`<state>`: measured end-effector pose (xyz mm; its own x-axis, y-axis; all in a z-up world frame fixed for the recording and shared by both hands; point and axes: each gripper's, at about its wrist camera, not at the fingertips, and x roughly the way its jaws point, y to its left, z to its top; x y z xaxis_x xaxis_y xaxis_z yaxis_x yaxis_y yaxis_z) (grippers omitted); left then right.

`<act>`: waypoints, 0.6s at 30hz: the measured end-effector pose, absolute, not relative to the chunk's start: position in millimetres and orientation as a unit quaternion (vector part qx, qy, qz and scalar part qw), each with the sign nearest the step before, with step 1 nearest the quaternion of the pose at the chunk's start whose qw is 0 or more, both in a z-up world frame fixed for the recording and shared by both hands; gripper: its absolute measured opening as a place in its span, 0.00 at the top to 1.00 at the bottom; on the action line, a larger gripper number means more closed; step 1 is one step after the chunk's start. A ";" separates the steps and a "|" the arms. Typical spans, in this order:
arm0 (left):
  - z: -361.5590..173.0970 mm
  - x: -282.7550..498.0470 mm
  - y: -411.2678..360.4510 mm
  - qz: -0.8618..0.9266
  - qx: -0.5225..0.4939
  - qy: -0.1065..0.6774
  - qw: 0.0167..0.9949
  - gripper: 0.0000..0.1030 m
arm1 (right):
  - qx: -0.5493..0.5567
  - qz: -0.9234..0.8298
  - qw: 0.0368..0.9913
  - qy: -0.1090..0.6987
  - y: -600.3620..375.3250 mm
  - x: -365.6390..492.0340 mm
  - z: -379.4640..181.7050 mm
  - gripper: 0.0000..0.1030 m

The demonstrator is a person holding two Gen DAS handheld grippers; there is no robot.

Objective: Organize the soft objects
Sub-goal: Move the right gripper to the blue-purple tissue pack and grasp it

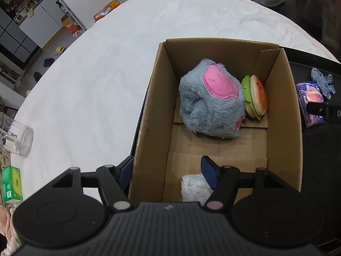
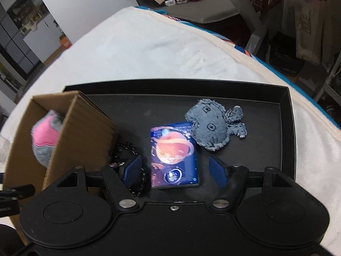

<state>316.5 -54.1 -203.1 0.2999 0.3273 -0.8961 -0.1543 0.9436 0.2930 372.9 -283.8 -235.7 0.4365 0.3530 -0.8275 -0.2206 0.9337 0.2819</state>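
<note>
Blue-padded jaws of the left gripper (image 1: 168, 171) stand spread with nothing pinched, one pad outside the near-left wall of the cardboard box (image 1: 147, 115) and the other inside it, just above a crumpled white soft packet (image 1: 195, 186) lying in the box's near-left corner. Farther in, a grey-and-pink plush (image 1: 211, 100) fills the far half of the box, and a plush burger (image 1: 255, 96) is wedged on edge between it and the right wall.

The right gripper (image 2: 174, 170) also has its jaws spread and empty, hovering over a black tray (image 2: 285, 128) that sits on the white-covered counter (image 2: 149, 49). Between the pads lies a blue tissue packet (image 2: 173, 153) printed with a planet; a grey plush rabbit face (image 2: 210, 125) lies just beyond, overlapping the packet's far-right corner. A black beaded item (image 2: 130, 149) lies beside the box's right wall.

By my reading, the left side has finished a drop into the box, while the right side is lining up the next pick. That calls for lowering squarely over the tissue packet, closing across its width, and lifting clear of the rabbit face before carrying it over the box wall.
</note>
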 end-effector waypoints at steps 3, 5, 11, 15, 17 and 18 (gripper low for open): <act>-204.3 317.6 -55.2 0.152 0.077 0.573 0.802 0.35 | 0.045 0.168 0.845 0.507 -277.9 371.3 -240.2 0.33; -204.5 317.5 -56.1 0.152 0.079 0.573 0.802 0.35 | 0.029 0.159 0.846 0.508 -276.1 369.8 -243.0 0.33; -203.6 315.5 -54.4 0.146 0.075 0.573 0.803 0.35 | 0.018 0.159 0.843 0.514 -275.6 366.6 -242.8 0.50; -201.3 312.4 -52.8 0.143 0.072 0.572 0.804 0.35 | 0.020 0.162 0.845 0.510 -275.5 363.2 -235.7 0.51; -200.0 310.6 -52.0 0.142 0.072 0.572 0.805 0.35 | 0.025 0.163 0.846 0.508 -277.2 361.7 -231.6 0.51; -199.2 309.6 -51.3 0.142 0.070 0.571 0.805 0.35 | 0.032 0.164 0.845 0.509 -278.7 361.3 -229.9 0.51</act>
